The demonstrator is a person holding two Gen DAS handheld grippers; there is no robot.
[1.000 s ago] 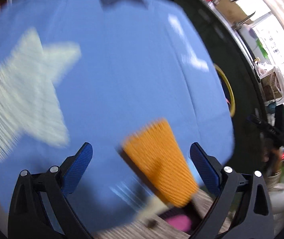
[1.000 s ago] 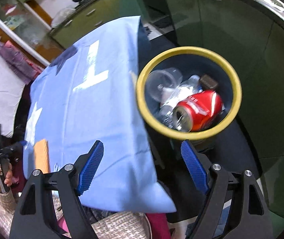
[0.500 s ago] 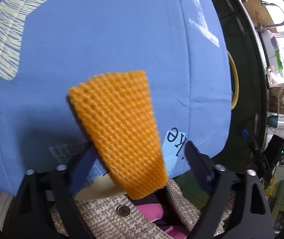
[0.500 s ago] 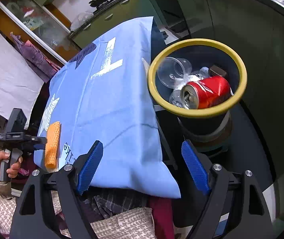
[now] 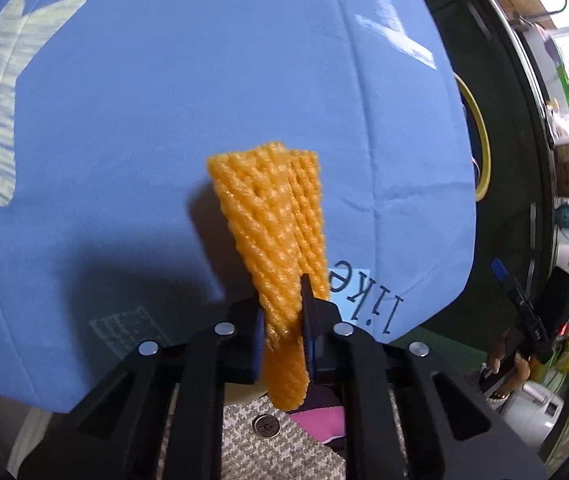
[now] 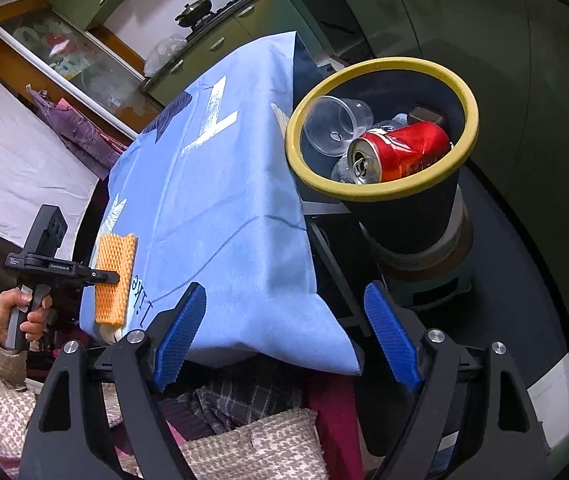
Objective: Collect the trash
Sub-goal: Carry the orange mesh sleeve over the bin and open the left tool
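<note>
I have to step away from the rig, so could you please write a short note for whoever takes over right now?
Left gripper: shut on the orange foam net, held at the near edge of the blue tablecloth.
Right gripper: open, holding nothing, above the near end of the table.
Bin: beside the table's right edge; it holds a red can and a clear plastic cup.
Done: net gripped.
Left: carry the net to the bin and drop it in.

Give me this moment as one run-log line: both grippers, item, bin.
left gripper: jaws shut on orange foam net | right gripper: jaws open, empty | bin: beside table, holds red can, clear cup | net not yet binned
</note>
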